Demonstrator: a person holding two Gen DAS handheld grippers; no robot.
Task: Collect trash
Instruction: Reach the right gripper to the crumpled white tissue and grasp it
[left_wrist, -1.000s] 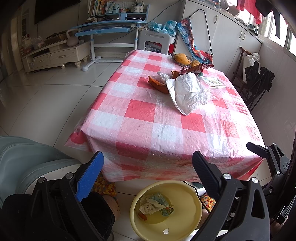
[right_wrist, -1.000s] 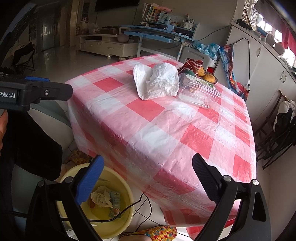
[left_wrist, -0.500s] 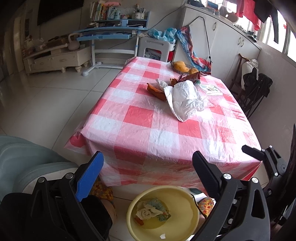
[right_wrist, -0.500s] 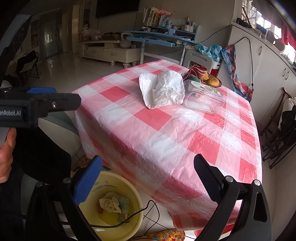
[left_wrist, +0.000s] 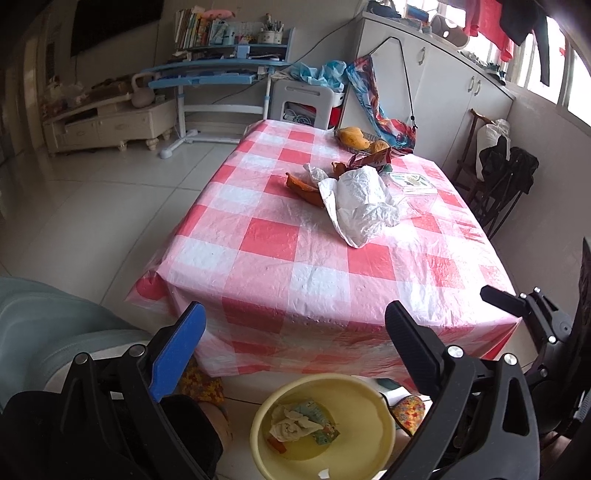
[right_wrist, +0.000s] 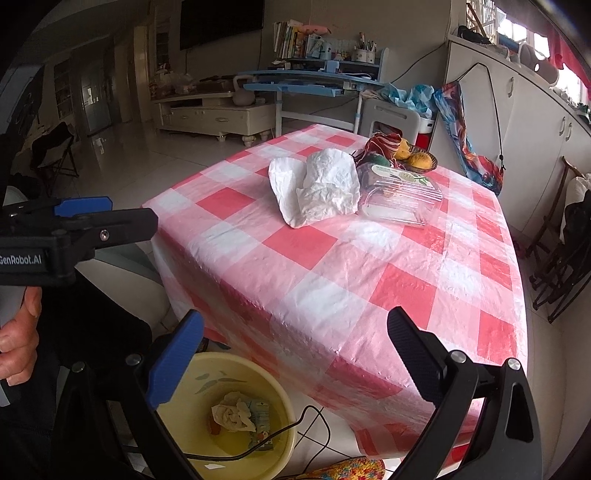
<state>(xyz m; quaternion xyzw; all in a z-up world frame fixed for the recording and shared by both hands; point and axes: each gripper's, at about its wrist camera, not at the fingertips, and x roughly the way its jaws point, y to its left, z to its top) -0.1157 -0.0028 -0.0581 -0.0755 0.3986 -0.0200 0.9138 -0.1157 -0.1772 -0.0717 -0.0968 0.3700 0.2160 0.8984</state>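
The bench (left_wrist: 266, 236) wears a cloth checked in red, pink and white. On it lies a crumpled white plastic bag (left_wrist: 360, 205), with orange peel (left_wrist: 301, 186) beside it and a clear plastic box (right_wrist: 400, 201) carrying a green-and-white label. A dark bowl (right_wrist: 424, 166) holds yellow-orange fruit. On the floor stands a pale yellow basin (left_wrist: 325, 424) containing off-white tissue (left_wrist: 291, 424) and a light blue printed wrapper. Each claw, left claw (left_wrist: 293, 339) and right claw (right_wrist: 295, 350), has one blue finger and one black.
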